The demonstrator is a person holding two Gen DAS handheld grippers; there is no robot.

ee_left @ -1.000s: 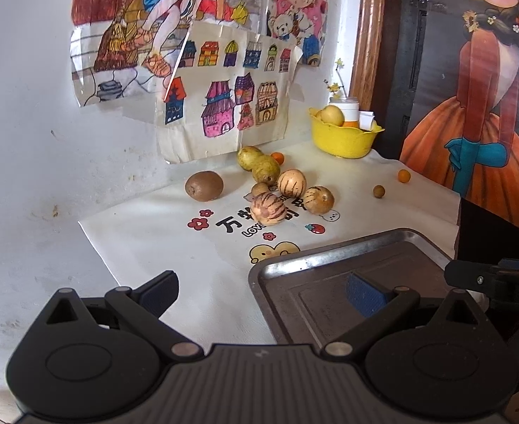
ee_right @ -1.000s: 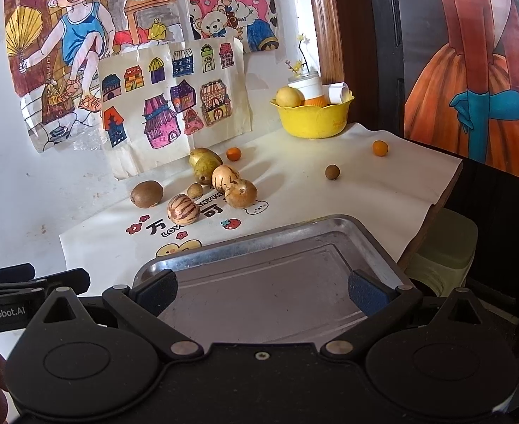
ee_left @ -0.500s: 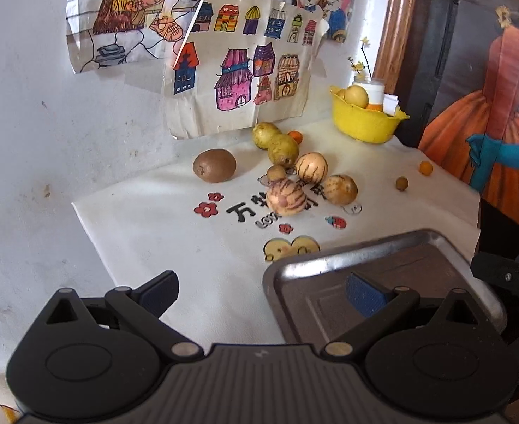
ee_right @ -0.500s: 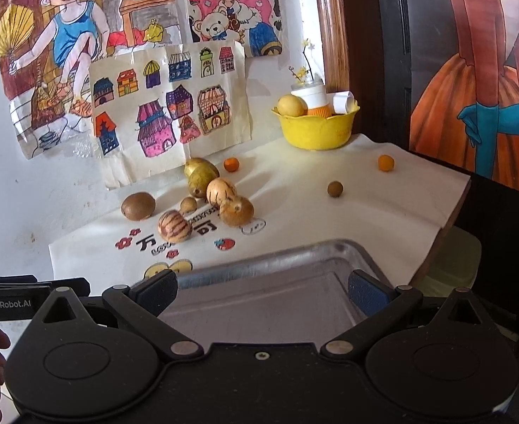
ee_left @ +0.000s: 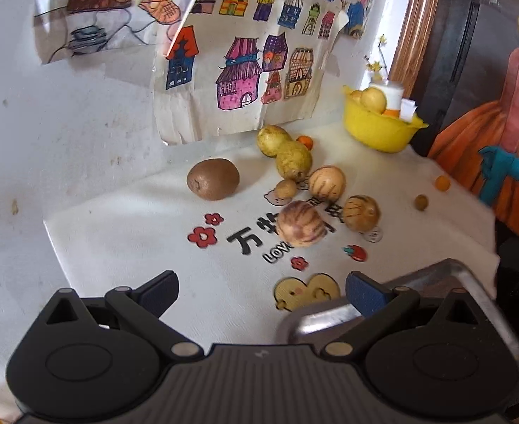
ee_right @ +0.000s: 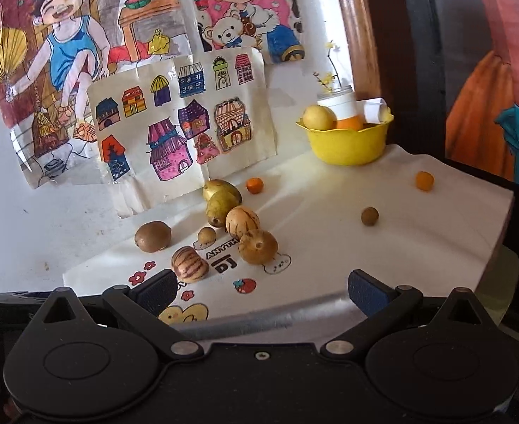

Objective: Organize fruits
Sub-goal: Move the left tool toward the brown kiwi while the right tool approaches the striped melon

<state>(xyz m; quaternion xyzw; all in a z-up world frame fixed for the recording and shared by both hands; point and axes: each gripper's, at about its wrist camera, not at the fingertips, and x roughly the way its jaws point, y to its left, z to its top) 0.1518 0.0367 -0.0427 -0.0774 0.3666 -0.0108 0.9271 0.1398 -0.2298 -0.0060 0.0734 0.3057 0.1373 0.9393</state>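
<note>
Several fruits lie loose on a white printed cloth (ee_left: 125, 247): a brown kiwi (ee_left: 213, 178) (ee_right: 153, 236), two green-yellow pears (ee_left: 293, 160) (ee_right: 220, 200), three striped melons (ee_left: 301, 223) (ee_right: 190, 264), small orange fruits (ee_right: 254, 185) and a small brown one (ee_right: 369, 216). A metal tray (ee_left: 464, 282) (ee_right: 245, 325) sits at the near edge of the cloth. My left gripper (ee_left: 261, 291) is open, empty, over the cloth beside the tray's corner. My right gripper (ee_right: 262, 291) is open, empty, above the tray's far rim.
A yellow bowl (ee_left: 379, 129) (ee_right: 347, 145) with a yellowish fruit, an orange one and a white jar stands at the back right. Children's drawings (ee_right: 182, 123) hang on the white wall behind. The cloth's right edge (ee_right: 503, 226) drops to a dark surface.
Both grippers have moved forward towards the fruits, which look larger. The tray has slid towards the bottom of both views. Both stay open.
</note>
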